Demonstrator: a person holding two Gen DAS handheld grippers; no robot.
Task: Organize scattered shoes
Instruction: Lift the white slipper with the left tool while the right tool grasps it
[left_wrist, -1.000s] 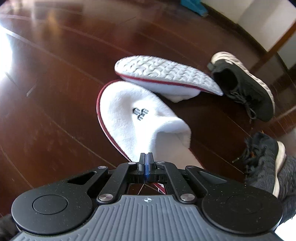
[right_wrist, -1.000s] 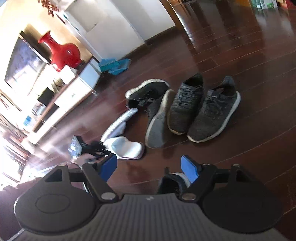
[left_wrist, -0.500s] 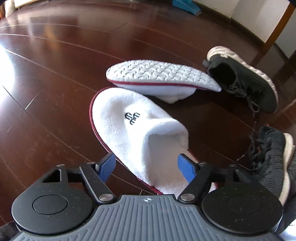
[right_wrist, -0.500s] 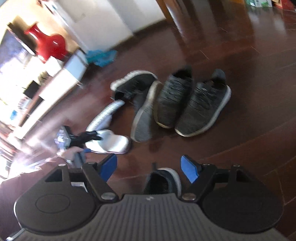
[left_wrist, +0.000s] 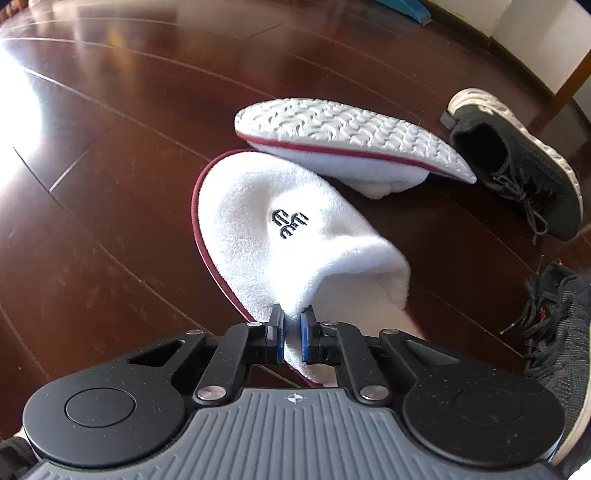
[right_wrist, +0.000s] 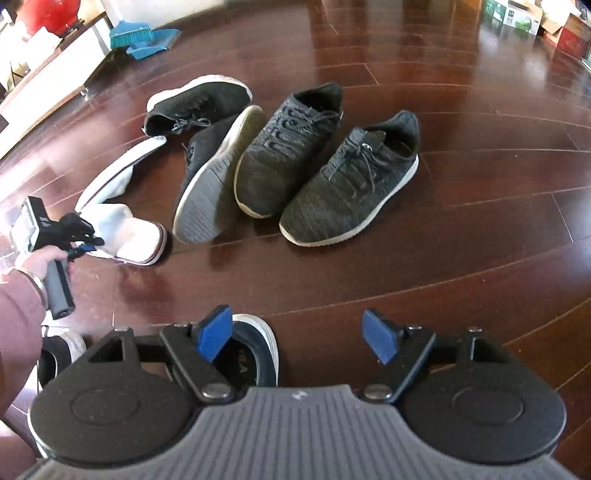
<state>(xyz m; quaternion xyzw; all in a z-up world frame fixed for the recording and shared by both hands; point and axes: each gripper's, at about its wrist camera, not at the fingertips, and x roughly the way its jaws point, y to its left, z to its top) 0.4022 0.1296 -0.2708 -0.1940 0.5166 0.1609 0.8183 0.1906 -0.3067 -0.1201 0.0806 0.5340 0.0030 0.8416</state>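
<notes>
Half a second ago the left gripper (left_wrist: 292, 332) stood wide apart around the slipper's mouth; now its pads pinch the fleece edge of the slipper (left_wrist: 280, 229), while the right gripper (right_wrist: 297, 336) has swung to look more squarely down on the shoes.

Ahead of the left gripper, the held slipper lies upright on the floor (left_wrist: 110, 177), toe pointing away. Just past that toe, its mate (left_wrist: 347, 136) lies tipped with the sole up, touching or nearly touching it. Farther right sits a black sneaker (left_wrist: 517, 162), and at the right edge a grey sneaker (left_wrist: 557, 314).

The right gripper hangs with its jaws spread and nothing between them. Ahead of it stand two grey sneakers side by side (right_wrist: 321, 162), with another pair jumbled to their left, one on its side. A dark shoe (right_wrist: 251, 354) sits close under its left finger.

The pinch takes only a thin fold of soft fleece near the rim, so I judge the slipper may slide out or droop and swing if lifted fast. Dragging it forward could also shove the tipped mate.
</notes>
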